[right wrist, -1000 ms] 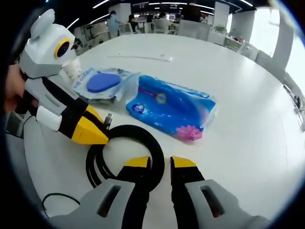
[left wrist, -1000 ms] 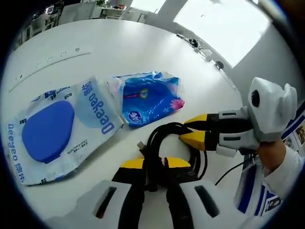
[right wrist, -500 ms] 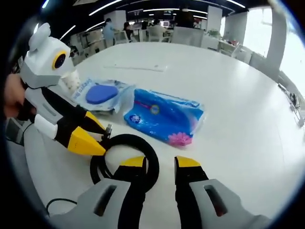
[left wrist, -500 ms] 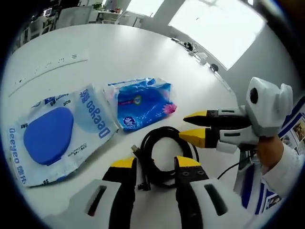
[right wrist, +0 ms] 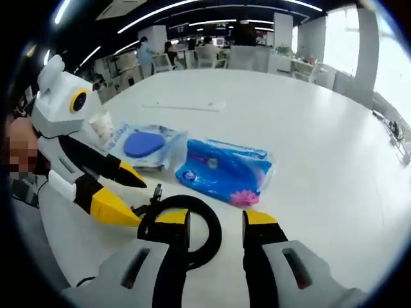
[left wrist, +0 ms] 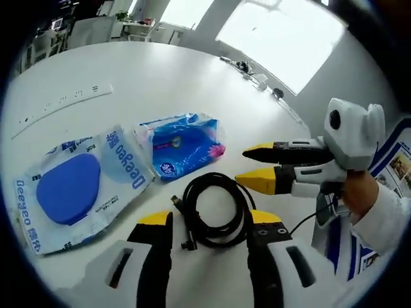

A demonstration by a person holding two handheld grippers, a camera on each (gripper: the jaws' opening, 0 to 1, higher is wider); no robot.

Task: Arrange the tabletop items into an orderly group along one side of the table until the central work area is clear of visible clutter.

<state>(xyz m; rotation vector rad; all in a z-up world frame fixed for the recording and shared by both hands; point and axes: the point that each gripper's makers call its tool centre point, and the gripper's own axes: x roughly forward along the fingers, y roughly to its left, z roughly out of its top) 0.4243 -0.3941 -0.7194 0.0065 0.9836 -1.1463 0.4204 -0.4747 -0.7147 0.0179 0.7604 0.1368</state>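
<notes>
Your left tool [left wrist: 209, 221] gapes empty over the coiled cable [left wrist: 215, 208]; your right tool [right wrist: 215, 221], probably empty, stands open just beside it.

R claw [right wrist: 215, 221] open over cable coil [right wrist: 187, 226]; L claw [right wrist: 128, 196] beside.

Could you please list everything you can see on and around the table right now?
Cable: one, black, coiled on the table between the two grippers.
Tissue pack: one, bright blue with a pink flower, just beyond the cable.
Wipes pack: one, white and pale blue with a dark blue oval lid, beside the tissue pack.
Strip: one, white, long and thin, farther out on the table.
Table: one, white, large and round.
Chairs and desks: several, pale, in the office behind; too small to count.
Left gripper: yellow-tipped, open, jaws either side of the cable.
Right gripper: yellow-tipped, open, over the cable.
</notes>
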